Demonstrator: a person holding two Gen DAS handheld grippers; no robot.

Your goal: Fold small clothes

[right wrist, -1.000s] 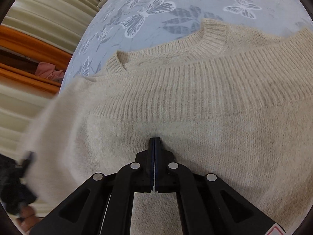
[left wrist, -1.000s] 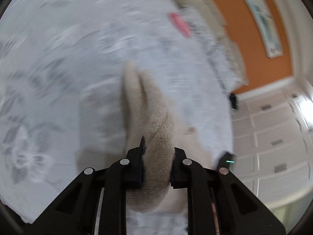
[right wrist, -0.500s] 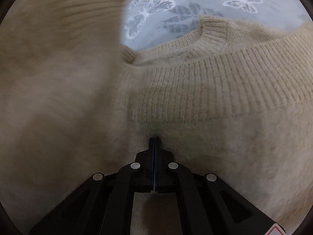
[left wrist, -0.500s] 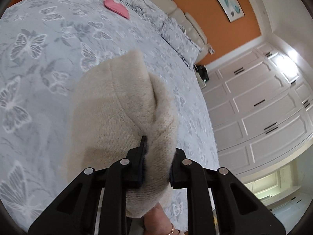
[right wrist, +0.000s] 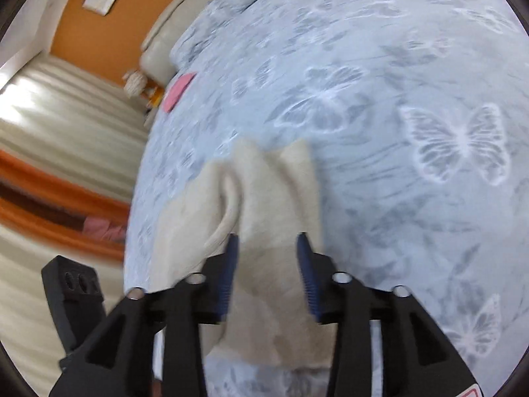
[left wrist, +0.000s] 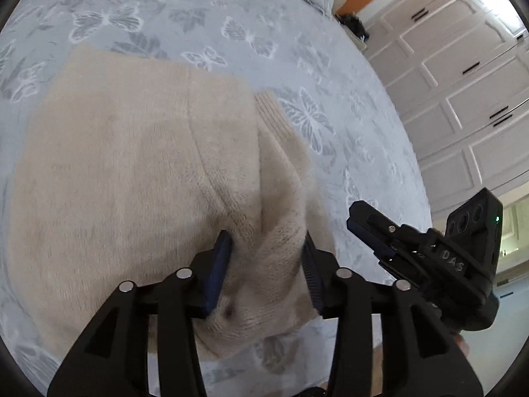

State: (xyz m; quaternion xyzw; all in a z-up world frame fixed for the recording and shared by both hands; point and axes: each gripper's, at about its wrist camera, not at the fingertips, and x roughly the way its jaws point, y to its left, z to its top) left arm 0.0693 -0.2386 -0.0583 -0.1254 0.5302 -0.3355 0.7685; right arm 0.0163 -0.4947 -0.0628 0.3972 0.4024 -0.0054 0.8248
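The sweater (left wrist: 125, 172), a cream knit, is lying folded on the bed (left wrist: 297, 49), whose grey cover is printed with white butterflies. In the left wrist view it is spreading wide and mostly flat, with a vertical seam running down its middle and a ribbed edge peeking out at the upper right of the fold.

The left gripper (left wrist: 266, 258) is pointing down at the sweater's near edge, and its jaws are opening. A bunched ridge of knit is sitting between the blue pads (left wrist: 218, 264); the left pad is standing clear of the fabric, while the right pad looks close to it or brushing it, so nothing is being squeezed.

The right gripper (right wrist: 266, 264) is also opening over the bed. A fold of the sweater (right wrist: 271, 205) is lying between its spread fingers, rumpled into a curl on the left; the picture is blurred, but the pads are not appearing to be pressing on it.

Each gripper is showing in the other's view: the right gripper (left wrist: 426, 254) just beside the left one, the left one (right wrist: 76, 291) at the lower left of the right wrist view.

A small pink thing (right wrist: 178, 91) is lying far up the bed, well apart from the sweater.
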